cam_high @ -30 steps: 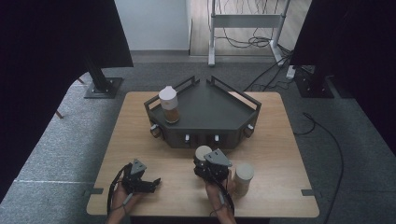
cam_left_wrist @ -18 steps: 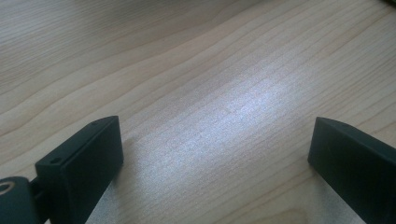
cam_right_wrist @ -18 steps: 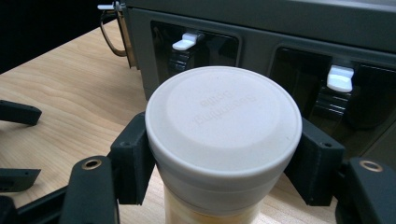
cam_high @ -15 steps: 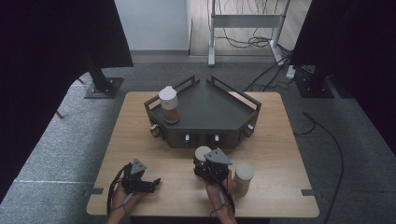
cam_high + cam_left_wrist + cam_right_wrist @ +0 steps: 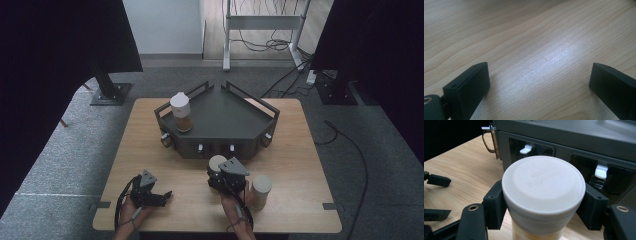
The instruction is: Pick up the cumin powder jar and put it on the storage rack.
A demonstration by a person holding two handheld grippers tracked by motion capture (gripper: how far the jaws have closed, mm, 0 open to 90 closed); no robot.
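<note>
Near the front edge of the worktop [image 5: 150,150], the left gripper [image 5: 539,82] rests with its jaws spread wide over bare wood, nothing between them. To its right, the right gripper [image 5: 544,207] is clenched on a white-lidded jar [image 5: 543,187] with pale brown contents, both pads against its cap. The jar stands upright just in front of the dark tray [image 5: 235,120]. A second jar [image 5: 261,190] stands beside that gripper, towards the right edge. Farther back, a third jar [image 5: 181,111] with brown filling stands at the tray's left corner. The rest of the tray floor is open.
</note>
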